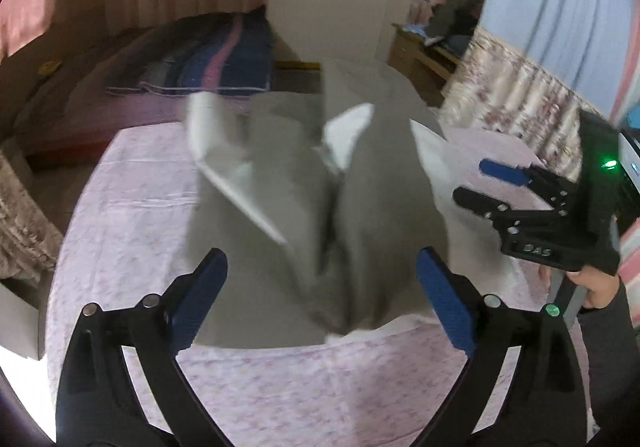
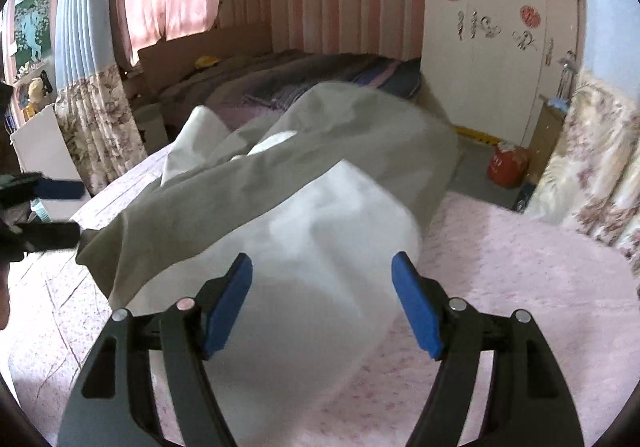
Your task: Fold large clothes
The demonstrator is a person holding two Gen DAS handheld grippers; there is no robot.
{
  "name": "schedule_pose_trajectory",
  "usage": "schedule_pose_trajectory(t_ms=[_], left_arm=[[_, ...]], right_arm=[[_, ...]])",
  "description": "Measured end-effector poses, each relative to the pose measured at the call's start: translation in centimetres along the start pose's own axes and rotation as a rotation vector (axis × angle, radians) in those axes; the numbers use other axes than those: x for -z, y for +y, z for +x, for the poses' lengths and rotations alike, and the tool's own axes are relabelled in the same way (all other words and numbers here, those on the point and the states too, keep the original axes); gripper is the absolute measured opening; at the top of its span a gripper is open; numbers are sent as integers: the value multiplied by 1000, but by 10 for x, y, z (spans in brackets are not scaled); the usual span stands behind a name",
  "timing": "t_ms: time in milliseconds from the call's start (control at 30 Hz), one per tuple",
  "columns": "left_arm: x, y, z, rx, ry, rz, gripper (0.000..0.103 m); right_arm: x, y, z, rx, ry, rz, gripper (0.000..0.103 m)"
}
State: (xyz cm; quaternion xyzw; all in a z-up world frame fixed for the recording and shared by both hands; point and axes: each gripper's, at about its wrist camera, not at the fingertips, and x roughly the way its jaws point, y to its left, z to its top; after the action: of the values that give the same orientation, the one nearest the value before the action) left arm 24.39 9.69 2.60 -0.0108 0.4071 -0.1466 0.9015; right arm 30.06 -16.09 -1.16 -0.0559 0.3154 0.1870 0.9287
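**Left wrist view: garment loose on the counter, both grippers empty**

Left wrist view shows the grey garment lying in a rumpled heap in the middle of the pink-clothed counter, its white lining turned out in places. The left gripper stands wide open at the garment's near edge with nothing in its grasp. The right gripper hangs at the right, its jaws apart and empty; in its own view it is poised over the white fold, pads clear of the cloth.

To fold well, I judge the heap first wants spreading flat: take two matching corners or a hem, one per gripper, and draw them apart before laying any fold.

Beyond the counter lie a bed and wardrobe, well apart. Nothing blocks the grippers; the blur hides the seams.
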Motion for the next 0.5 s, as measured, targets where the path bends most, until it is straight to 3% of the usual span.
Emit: schedule_pose_trajectory(t_ms=[167, 200, 267, 300, 500], left_arm=[[-7, -22, 40, 52, 88, -1, 94], [-7, -23, 49, 67, 105, -19, 86], [-7, -25, 63, 71, 119, -37, 41], [-8, -26, 67, 72, 124, -35, 13], [-16, -33, 38, 68, 36, 23, 3]], right_arm=[[12, -41, -9, 32, 13, 123, 73], [19, -48, -4, 36, 33, 144, 73], [29, -50, 4, 29, 51, 154, 73], [34, -48, 8, 14, 54, 150, 73], [25, -31, 22, 4, 43, 132, 73]])
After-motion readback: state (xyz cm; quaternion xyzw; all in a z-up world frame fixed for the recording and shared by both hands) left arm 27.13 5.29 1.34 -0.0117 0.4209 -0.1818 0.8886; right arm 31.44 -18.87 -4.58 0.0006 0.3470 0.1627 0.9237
